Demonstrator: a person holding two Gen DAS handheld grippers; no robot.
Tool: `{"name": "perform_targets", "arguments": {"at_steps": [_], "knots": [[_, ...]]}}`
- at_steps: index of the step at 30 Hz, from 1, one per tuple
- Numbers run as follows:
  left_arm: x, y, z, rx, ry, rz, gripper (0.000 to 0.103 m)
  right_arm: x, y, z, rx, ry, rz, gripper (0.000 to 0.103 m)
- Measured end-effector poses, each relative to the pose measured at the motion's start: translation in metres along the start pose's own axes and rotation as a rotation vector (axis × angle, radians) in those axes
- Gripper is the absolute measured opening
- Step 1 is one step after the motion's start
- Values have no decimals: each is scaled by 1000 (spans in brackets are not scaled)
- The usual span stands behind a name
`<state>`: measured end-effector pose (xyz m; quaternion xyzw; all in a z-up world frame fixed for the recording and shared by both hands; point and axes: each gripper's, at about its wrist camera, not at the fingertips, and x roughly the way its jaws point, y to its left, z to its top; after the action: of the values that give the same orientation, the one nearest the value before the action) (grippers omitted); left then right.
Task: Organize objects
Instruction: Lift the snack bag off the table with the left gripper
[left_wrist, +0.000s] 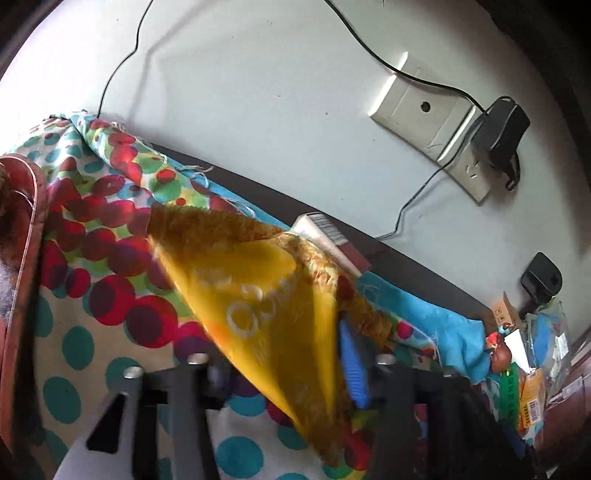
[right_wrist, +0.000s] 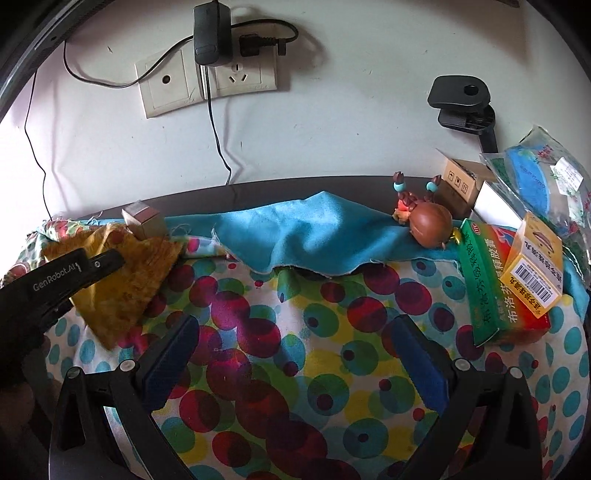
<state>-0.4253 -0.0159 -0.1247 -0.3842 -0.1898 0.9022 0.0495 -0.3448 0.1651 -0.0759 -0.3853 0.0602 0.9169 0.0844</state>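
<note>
A yellow fringed cloth (left_wrist: 258, 295) fills the space between the fingers of my left gripper (left_wrist: 284, 369), and both pads touch it, so the gripper is shut on the cloth. In the right wrist view the same cloth (right_wrist: 122, 280) lies at the left on the polka-dot tablecloth (right_wrist: 295, 387), with the black left gripper (right_wrist: 92, 269) over it. My right gripper (right_wrist: 295, 354) stands open above the tablecloth, nothing between its blue pads (right_wrist: 173, 354). A small barcoded box (right_wrist: 144, 221) sits just behind the yellow cloth.
A rumpled blue cloth (right_wrist: 314, 232) lies along the back edge. At the right are a brown-haired figurine (right_wrist: 428, 221), a green medicine box (right_wrist: 491, 288), an orange box (right_wrist: 535, 273), a cardboard box (right_wrist: 461, 184) and a plastic bag (right_wrist: 543, 177). Wall sockets (right_wrist: 207, 81) with cables hang behind.
</note>
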Motion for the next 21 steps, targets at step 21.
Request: {"name": "perform_targets", "arguments": {"at_steps": [21], "knots": [[-95, -21, -17, 414, -114, 327, 31, -7, 17, 0, -102, -28, -51, 103]]}}
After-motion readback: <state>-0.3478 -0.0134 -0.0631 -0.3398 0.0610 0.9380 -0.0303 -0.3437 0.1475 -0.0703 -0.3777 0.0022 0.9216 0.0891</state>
